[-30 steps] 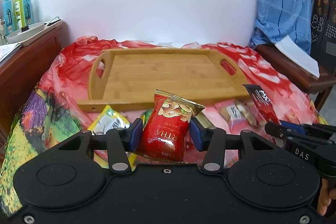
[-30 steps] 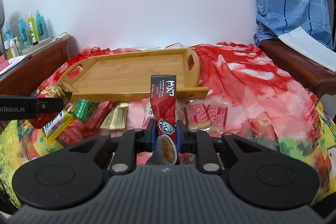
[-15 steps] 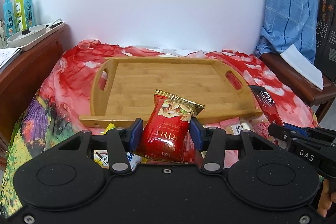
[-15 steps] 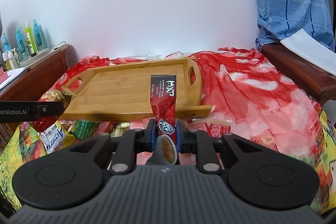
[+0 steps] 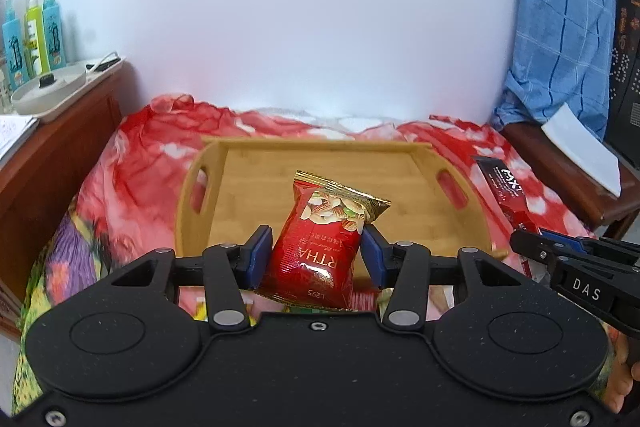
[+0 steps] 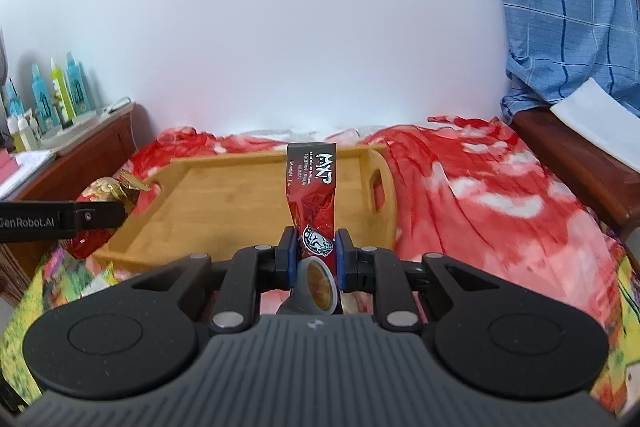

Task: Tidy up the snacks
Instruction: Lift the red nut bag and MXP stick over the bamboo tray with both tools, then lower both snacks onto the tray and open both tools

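Note:
My left gripper (image 5: pixel 316 251) is shut on a red bag of mixed nuts (image 5: pixel 324 239), held upright over the near edge of the empty bamboo tray (image 5: pixel 460 227). In the right wrist view, my right gripper (image 6: pixel 316 251) is shut on a slim dark red coffee stick pack (image 6: pixel 310 195), which stands upright in front of the tray (image 6: pixel 224 195). The left gripper with the nut bag (image 6: pixel 104 195) shows at the left of that view. The right gripper and its stick pack (image 5: pixel 504 187) show at the right of the left wrist view.
The tray lies on a red flowered cloth (image 6: pixel 460 195) over a table. Loose snack packets (image 6: pixel 100 279) lie on the cloth below the tray's near edge, mostly hidden. A wooden sideboard with bottles (image 5: pixel 32 35) stands at the left, a wooden bench (image 6: pixel 580 155) with blue fabric at the right.
Both grippers have risen and moved forward toward the tray, each keeping its packet. The loose snacks on the cloth have slipped below the gripper bodies.

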A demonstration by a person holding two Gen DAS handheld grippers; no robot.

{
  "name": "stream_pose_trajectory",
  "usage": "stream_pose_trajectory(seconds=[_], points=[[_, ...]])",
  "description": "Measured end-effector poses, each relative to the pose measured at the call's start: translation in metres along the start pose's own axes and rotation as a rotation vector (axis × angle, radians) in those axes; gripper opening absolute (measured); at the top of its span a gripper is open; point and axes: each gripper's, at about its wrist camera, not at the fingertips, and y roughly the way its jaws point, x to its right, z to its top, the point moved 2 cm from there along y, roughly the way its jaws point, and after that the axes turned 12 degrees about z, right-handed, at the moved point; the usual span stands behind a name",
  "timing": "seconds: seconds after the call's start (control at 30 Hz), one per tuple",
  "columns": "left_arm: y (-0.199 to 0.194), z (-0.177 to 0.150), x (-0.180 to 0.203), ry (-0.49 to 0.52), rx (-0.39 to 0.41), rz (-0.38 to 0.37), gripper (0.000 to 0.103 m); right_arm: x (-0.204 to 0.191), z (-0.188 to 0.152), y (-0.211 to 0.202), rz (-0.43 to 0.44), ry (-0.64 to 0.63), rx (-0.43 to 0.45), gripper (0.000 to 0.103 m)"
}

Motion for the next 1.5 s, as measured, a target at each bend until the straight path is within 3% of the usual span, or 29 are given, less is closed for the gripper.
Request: stream_pose_trajectory(seconds=[0.23, 0.5, 0.6, 0.83, 1.5], points=[[0.021, 0.024, 0.008, -0.003, 0.006, 0.012, 0.046, 0.008, 0.02, 0.026, 0.029, 0.008, 0.004, 0.023], [0.064, 0.044, 0.013, -0.052, -0.053, 0.017, 0.046, 0.018, 0.042, 0.06, 0.093, 0.075, -0.052, 0.023], [0.084, 0.047, 0.012, -0.083, -0.088, 0.023, 0.046, 0.02, 0.047, 0.074, 0.078, 0.025, -0.046, 0.023], [0.128, 0.042, 0.018, -0.115, -0.162, 0.059, 0.046, 0.049, 0.04, 0.111, 0.111, 0.141, -0.059, 0.023], [0.194, 0.03, 0.034, -0.128, -0.239, 0.133, 0.046, 0.068, 0.025, 0.161, 0.061, 0.155, -0.197, 0.023]])
